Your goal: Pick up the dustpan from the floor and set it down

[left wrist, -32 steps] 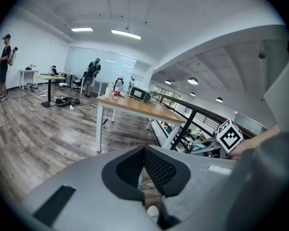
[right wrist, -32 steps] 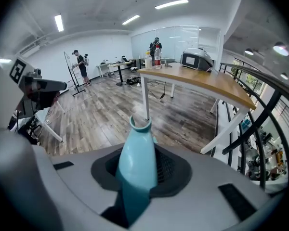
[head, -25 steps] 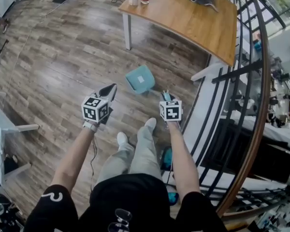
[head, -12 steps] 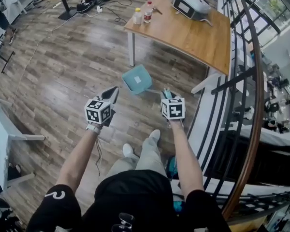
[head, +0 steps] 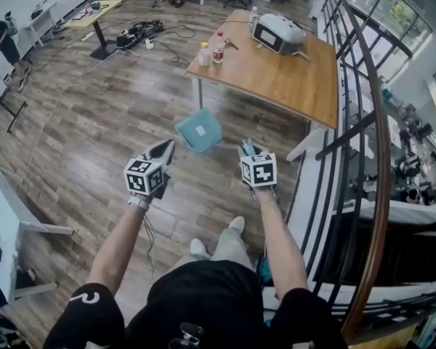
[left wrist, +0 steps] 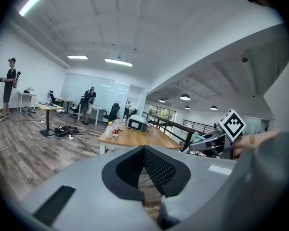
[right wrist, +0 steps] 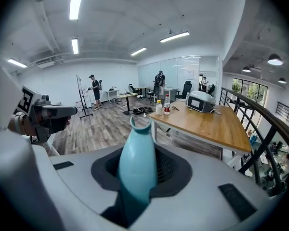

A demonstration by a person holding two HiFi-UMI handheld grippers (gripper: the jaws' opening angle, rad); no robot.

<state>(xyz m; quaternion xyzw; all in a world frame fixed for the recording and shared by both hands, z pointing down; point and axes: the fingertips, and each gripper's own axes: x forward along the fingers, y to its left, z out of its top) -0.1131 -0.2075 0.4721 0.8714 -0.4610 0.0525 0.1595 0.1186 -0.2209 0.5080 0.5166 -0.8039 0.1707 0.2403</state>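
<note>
Right now the right gripper is clamped on the dustpan by its teal handle. The pan sticks out on the far side, above the wooden floor, just near of the table. To the left, the left gripper has its jaws closed together, empty.

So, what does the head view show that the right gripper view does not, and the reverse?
Only the head view: the square pan of the teal plastic dustpan and the person's white shoes. Only the right gripper view: the right gripper shut on the dustpan's rounded handle, and the ceiling strip lights. Both: the wooden table, the white box-shaped device on it, and the left gripper.
</note>
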